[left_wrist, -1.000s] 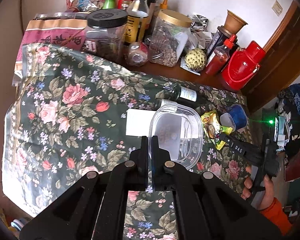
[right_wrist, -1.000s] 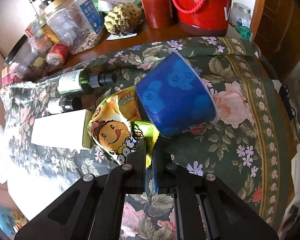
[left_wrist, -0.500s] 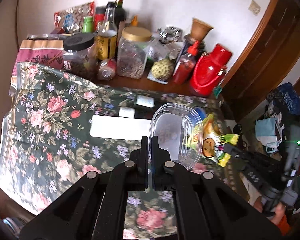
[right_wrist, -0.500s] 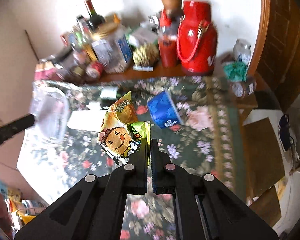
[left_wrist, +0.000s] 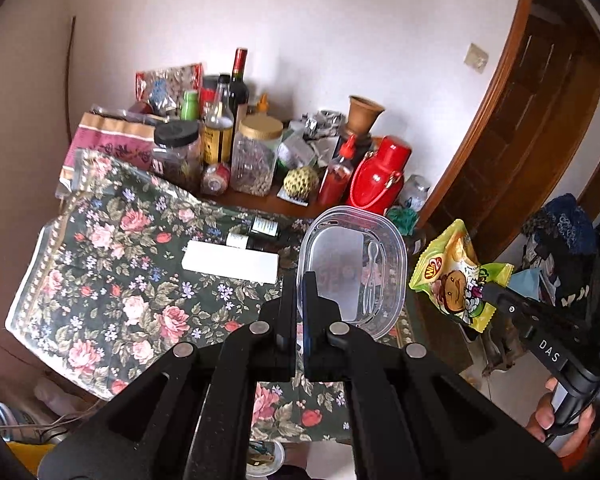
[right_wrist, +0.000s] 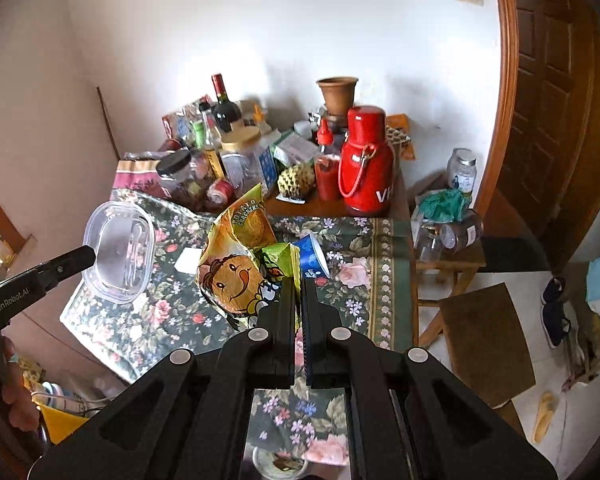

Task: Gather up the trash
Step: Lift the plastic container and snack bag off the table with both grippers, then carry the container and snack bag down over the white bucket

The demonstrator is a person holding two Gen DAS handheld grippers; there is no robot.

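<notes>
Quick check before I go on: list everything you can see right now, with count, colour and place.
container: 1, clear plastic, held up in left gripper
snack bag: 1, yellow-green, held up in right gripper
cup: 1, blue, lying on its side on the cloth
box: 1, white, flat on the cloth
small bottles: 2, dark, lying beyond the box
cloth: 1, dark green floral, over the table
flask: 1, red, back of table
sauce bottle: 1, red, left of flask
jars and bottles: many, mixed colours, along the wall
stool: 1, brown, right of table
left gripper: black, shut on container
right gripper: black, shut on snack bag
</notes>
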